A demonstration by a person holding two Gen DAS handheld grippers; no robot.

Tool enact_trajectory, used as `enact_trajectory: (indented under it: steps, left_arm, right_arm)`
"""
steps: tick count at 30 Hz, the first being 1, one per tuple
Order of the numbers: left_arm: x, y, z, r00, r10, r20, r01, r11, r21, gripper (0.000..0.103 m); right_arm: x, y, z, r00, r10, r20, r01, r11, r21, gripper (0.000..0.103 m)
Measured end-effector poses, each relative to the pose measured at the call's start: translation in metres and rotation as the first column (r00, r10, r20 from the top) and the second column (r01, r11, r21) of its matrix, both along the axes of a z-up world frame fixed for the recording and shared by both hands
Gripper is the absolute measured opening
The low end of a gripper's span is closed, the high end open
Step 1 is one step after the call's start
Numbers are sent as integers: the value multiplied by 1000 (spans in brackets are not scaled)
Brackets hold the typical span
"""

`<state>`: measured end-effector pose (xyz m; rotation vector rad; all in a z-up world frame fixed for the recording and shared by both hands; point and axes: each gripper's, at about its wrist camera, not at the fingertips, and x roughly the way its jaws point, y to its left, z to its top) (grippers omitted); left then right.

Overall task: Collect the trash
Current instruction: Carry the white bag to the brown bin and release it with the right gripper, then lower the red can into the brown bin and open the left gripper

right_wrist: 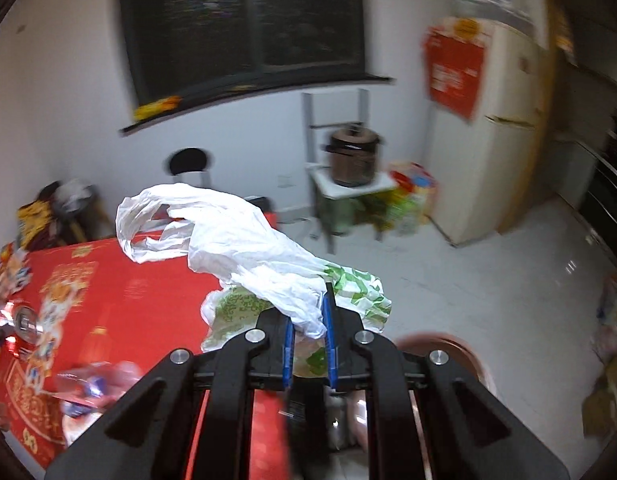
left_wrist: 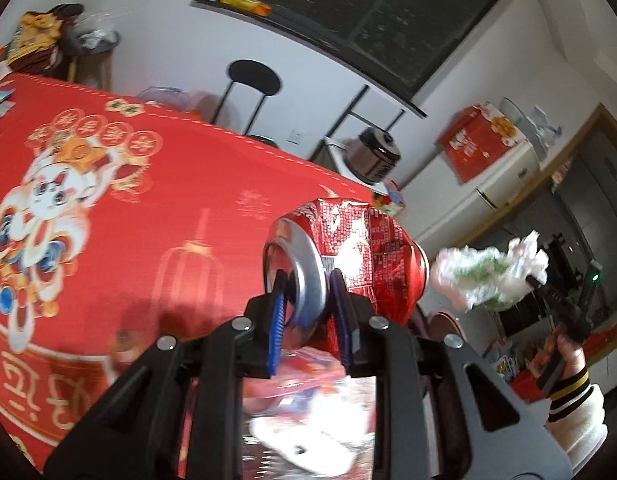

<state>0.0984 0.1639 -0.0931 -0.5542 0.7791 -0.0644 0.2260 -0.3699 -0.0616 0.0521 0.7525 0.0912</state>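
My left gripper is shut on the rim of a crushed red soda can and holds it in the air above the red tablecloth. The can also shows at the far left of the right wrist view. My right gripper is shut on a crumpled white plastic bag with green print, held up off the table's right end. That bag and the right gripper show at the right of the left wrist view.
A black stool stands behind the table. A brown cooker sits on a small stand, next to a cream fridge with a red box on top. Wrappers lie on the table near me. White floor lies to the right.
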Motion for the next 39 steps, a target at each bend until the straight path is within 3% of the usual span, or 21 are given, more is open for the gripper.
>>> enact_trajectory:
  steps: [4, 11, 13, 16, 17, 19, 21, 25, 31, 39]
  left_arm:
    - [17, -42, 8, 998, -57, 7, 57, 998, 5, 25]
    - [35, -102, 20, 992, -129, 16, 128, 991, 36, 25]
    - [38, -119, 22, 989, -149, 17, 148, 988, 45, 25]
    - [43, -139, 24, 984, -179, 17, 178, 982, 58, 25]
    - [44, -145, 25, 982, -189, 17, 187, 980, 61, 25]
    - [47, -161, 27, 977, -214, 16, 212, 975, 68, 25]
    - [51, -174, 28, 971, -237, 15, 235, 969, 73, 25]
    - [62, -203, 29, 953, -302, 14, 300, 950, 83, 25]
    - [80, -258, 26, 908, -419, 10, 417, 904, 91, 25]
    - [104, -354, 12, 819, -573, -28, 571, 811, 128, 25]
  right_arm:
    - [-8, -64, -23, 994, -96, -53, 96, 995, -1, 13]
    - [-4, -119, -76, 972, -166, -164, 176, 983, 48, 16]
    - [-3, -125, -87, 969, -159, -189, 174, 983, 65, 21]
    - [-6, -138, -97, 966, -168, -196, 186, 979, 80, 50]
    - [-9, -139, -96, 966, -171, -192, 191, 978, 86, 60]
    - [-14, -141, -93, 969, -171, -179, 192, 975, 111, 65]
    - [-19, -144, -85, 971, -183, -155, 201, 973, 110, 77]
    - [-45, -140, -56, 978, -204, -49, 209, 972, 111, 98]
    - [-98, -134, -19, 965, -246, 88, 235, 965, 113, 98]
    - [-153, -151, -12, 948, -303, 97, 289, 947, 137, 98]
